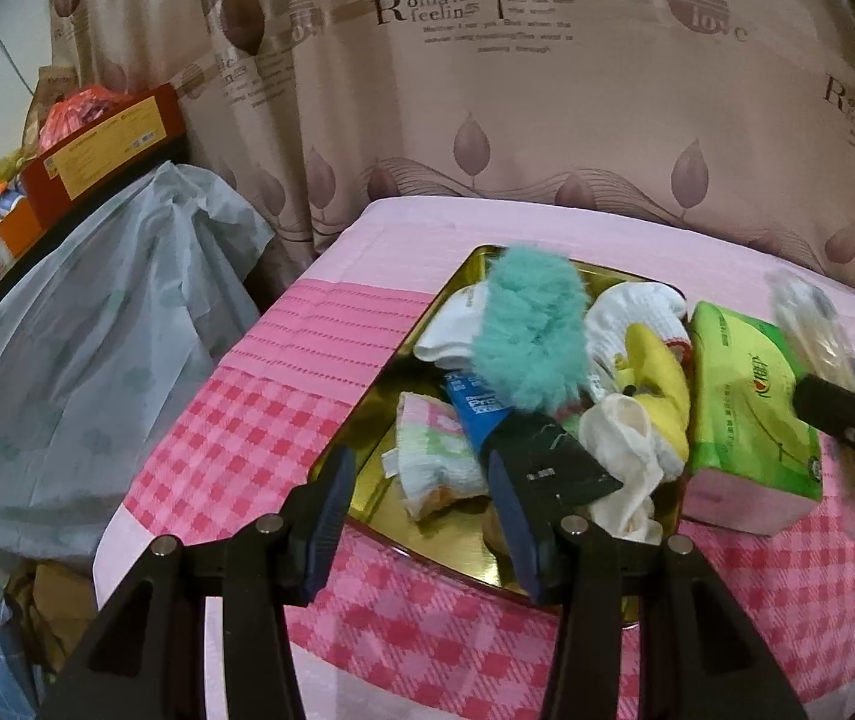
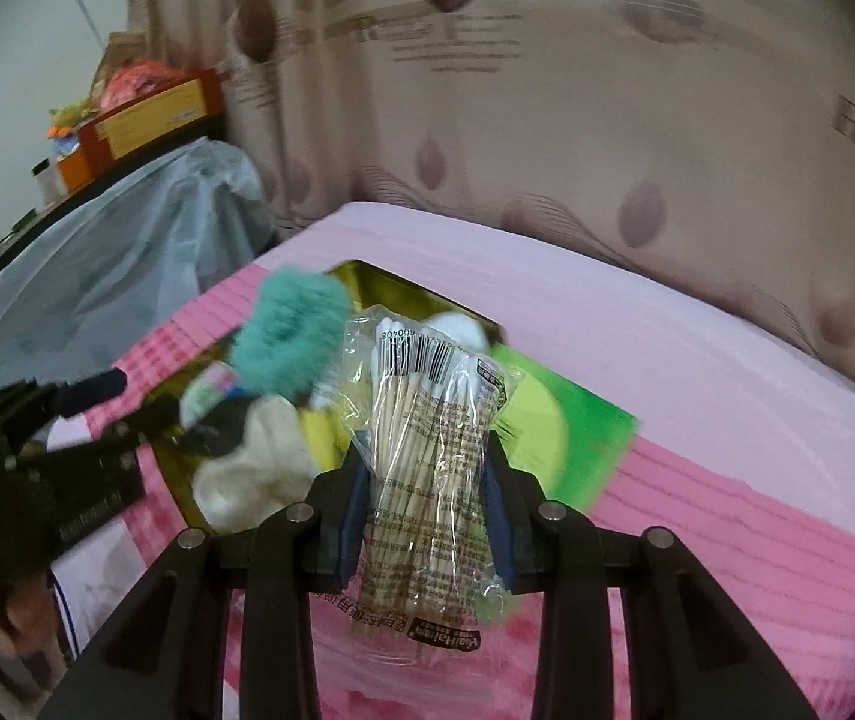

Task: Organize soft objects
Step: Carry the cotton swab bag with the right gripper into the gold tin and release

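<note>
A gold tin tray [image 1: 367, 414] on the pink cloth holds white socks [image 1: 637, 318], a checked washcloth [image 1: 433, 456], a cream sock [image 1: 625, 468], a yellow soft toy [image 1: 661, 384] and a teal fluffy duster [image 1: 529, 330]. My left gripper [image 1: 421, 480] is open over the tray's near left corner, its right finger beside the duster's dark handle. My right gripper [image 2: 427, 486] is shut on a clear bag of cotton swabs [image 2: 427, 444], held above the green tissue pack [image 2: 571, 426]. The tissue pack [image 1: 745, 414] lies right of the tray.
The pink checked tablecloth [image 1: 235, 438] covers the table; its left edge drops beside a grey plastic-covered object [image 1: 85, 324]. A shelf with an orange box [image 1: 109, 144] stands at far left. A patterned curtain [image 1: 547, 120] hangs behind the table.
</note>
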`<control>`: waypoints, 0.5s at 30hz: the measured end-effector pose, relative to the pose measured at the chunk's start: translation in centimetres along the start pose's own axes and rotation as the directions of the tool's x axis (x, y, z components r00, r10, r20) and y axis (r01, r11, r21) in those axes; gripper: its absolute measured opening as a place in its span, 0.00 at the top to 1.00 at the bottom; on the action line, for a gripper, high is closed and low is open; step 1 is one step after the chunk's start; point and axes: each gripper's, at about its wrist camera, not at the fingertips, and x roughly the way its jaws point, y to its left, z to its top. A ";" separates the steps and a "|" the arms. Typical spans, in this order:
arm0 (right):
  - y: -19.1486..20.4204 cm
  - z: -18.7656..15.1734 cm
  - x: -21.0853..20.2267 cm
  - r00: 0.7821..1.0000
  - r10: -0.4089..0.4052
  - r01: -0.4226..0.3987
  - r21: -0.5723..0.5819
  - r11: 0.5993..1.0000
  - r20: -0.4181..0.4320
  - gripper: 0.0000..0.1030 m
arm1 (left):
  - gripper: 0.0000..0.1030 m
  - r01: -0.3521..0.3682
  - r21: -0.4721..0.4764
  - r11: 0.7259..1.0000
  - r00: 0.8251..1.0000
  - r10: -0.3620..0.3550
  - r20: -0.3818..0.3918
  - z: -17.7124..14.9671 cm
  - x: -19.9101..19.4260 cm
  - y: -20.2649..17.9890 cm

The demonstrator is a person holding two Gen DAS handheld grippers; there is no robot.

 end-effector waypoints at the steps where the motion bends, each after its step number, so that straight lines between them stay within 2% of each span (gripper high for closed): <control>1: 0.7 0.5 0.7 1.000 0.009 -0.009 -0.005 1.000 -0.004 0.70 | 0.54 -0.001 -0.005 1.000 1.000 0.001 -0.001 0.0 0.0 0.1; 11: 4.3 5.4 8.1 0.998 0.041 -0.041 -0.002 0.999 -0.048 0.70 | 0.54 -0.041 -0.076 0.996 0.999 0.040 -0.022 0.3 0.9 2.1; 15: 5.3 5.8 10.1 0.996 0.042 -0.043 -0.008 0.999 -0.075 0.70 | 0.54 -0.065 -0.105 0.992 0.998 0.062 -0.030 0.3 1.3 2.8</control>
